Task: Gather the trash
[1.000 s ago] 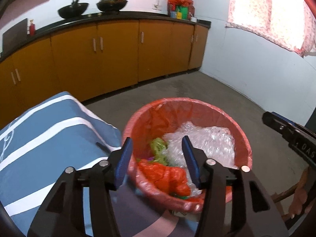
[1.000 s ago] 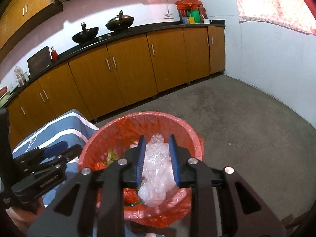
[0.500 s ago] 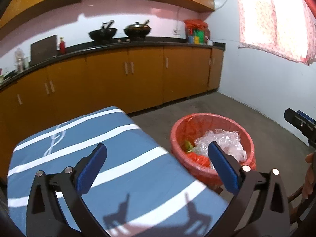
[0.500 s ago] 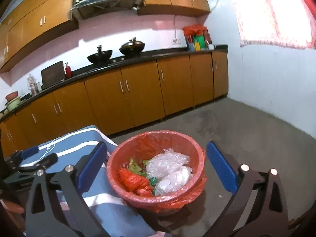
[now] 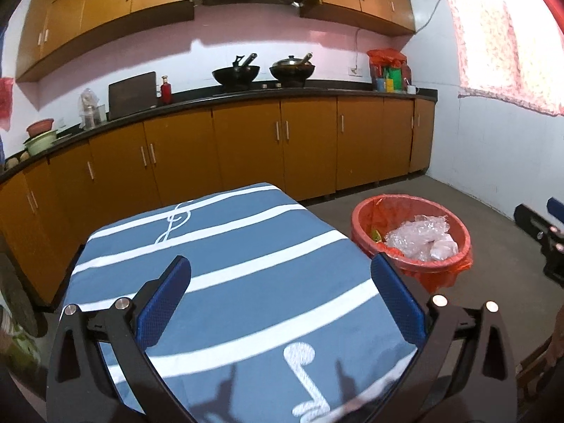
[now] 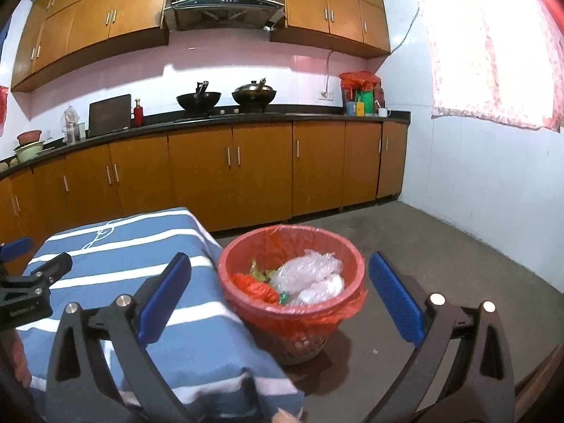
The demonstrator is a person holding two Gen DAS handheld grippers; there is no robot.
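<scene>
A red-lined waste basket (image 6: 231, 264) (image 5: 366, 211) stands on the floor beside the table. Inside lie crumpled clear plastic (image 6: 306, 273) (image 5: 419, 236), a red bag (image 6: 255, 287) and green wrappers. My right gripper (image 6: 280, 287) hangs open in front of the basket, nothing between its blue pads. My left gripper (image 5: 280, 290) is open and empty over the blue cloth with white stripes (image 5: 246, 264) that covers the table. The left gripper (image 6: 31, 271) also shows at the left edge of the right wrist view.
Orange lower cabinets (image 6: 229, 169) under a black counter run along the far wall, with two woks (image 6: 225, 100) on the hob. A white wall with a curtained window (image 6: 493, 53) stands at right. Grey floor (image 6: 440, 264) lies around the basket.
Both grippers let go of the trash into the basket, opened wide and drew back and up from it. The left one now hangs over the table cloth.
</scene>
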